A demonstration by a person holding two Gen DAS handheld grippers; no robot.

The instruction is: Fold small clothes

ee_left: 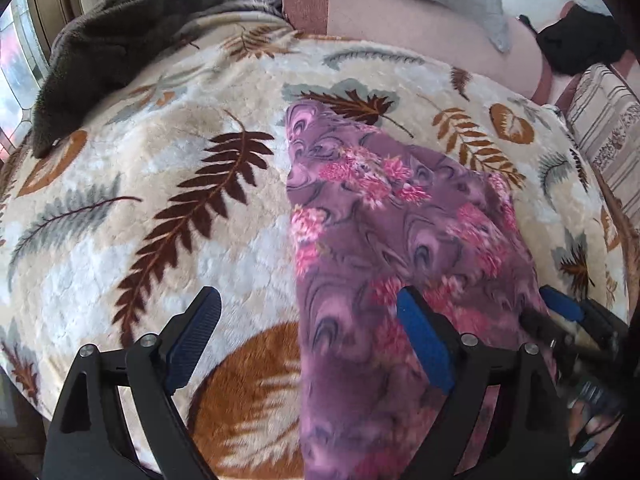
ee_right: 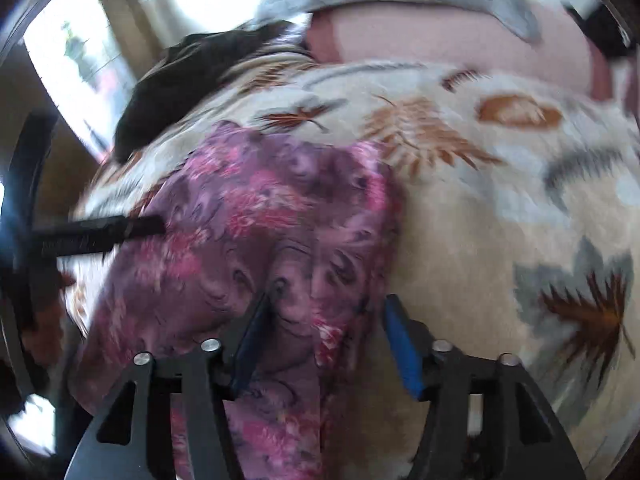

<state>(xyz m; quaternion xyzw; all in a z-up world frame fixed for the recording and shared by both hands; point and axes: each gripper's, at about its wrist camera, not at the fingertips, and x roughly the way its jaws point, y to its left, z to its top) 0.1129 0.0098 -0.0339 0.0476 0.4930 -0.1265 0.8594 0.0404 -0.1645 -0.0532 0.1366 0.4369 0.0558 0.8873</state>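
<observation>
Both claws tipped down over purple floral cloth [ee_left: 360, 208] on leaf blanket [ee_left: 160, 184].
L claw [ee_left: 308, 300] wide, empty, cloth under its R finger; R claw [ee_right: 328, 304] released, cloth lying slack betw. fingers.

Both wrist cameras look steeply down, close, sharing the purple garment [ee_left: 380, 220] on the blanket [ee_left: 160, 200]
</observation>
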